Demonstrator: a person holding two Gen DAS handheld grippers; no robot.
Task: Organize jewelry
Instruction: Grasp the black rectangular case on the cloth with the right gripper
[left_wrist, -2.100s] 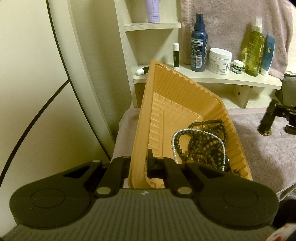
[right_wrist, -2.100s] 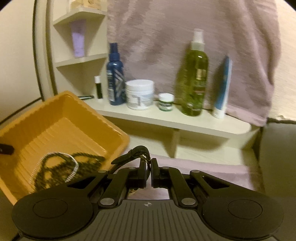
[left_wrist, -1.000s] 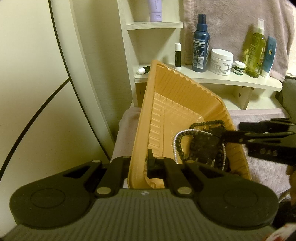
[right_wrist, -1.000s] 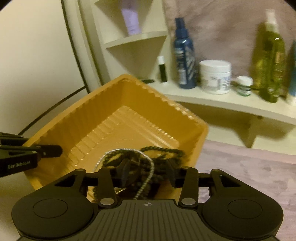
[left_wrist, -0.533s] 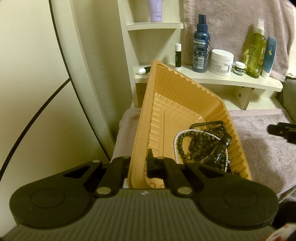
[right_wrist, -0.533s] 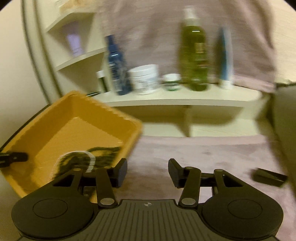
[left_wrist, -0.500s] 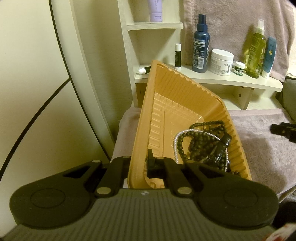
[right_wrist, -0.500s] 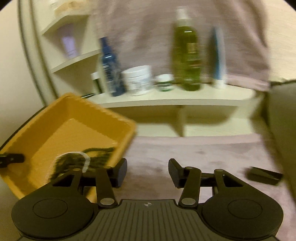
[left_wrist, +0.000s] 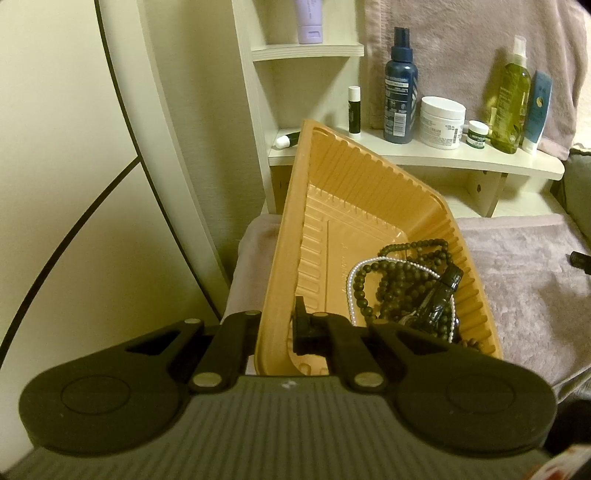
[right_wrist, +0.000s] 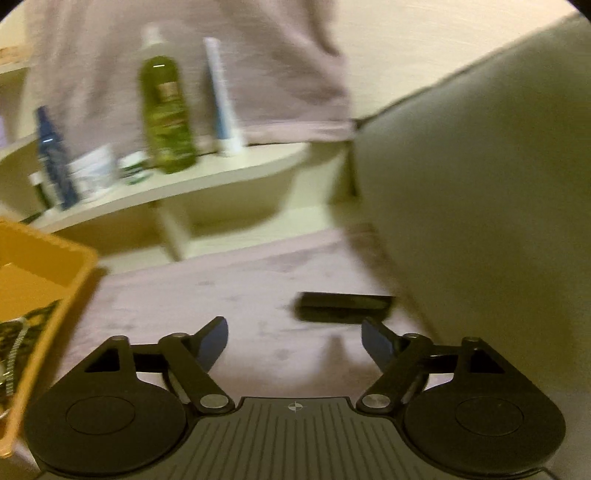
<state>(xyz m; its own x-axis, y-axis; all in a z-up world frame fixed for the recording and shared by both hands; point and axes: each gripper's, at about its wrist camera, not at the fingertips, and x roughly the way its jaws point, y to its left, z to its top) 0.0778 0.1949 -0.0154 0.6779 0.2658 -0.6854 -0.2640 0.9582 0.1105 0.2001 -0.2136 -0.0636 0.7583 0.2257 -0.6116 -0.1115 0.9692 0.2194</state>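
Since a second ago my right gripper (right_wrist: 294, 341) has pulled out of the orange tray (left_wrist: 373, 177) and swung right, jaws now spread wide and empty above the mauve cloth (right_wrist: 258, 288), facing a dark flat object (right_wrist: 343, 306) lying crosswise just ahead; that view is blurred. My left gripper (left_wrist: 276, 325) hasn't budged, jaws clenched on the tray's near wall, holding it tilted. Its long axis runs away from me toward the shelf (left_wrist: 480, 162) of bottles. Dark bead strands (left_wrist: 402, 273), a pearl strand (left_wrist: 351, 284) and a black clip-like piece (left_wrist: 439, 295), angled up to the right, lie heaped in the tray's near right corner.
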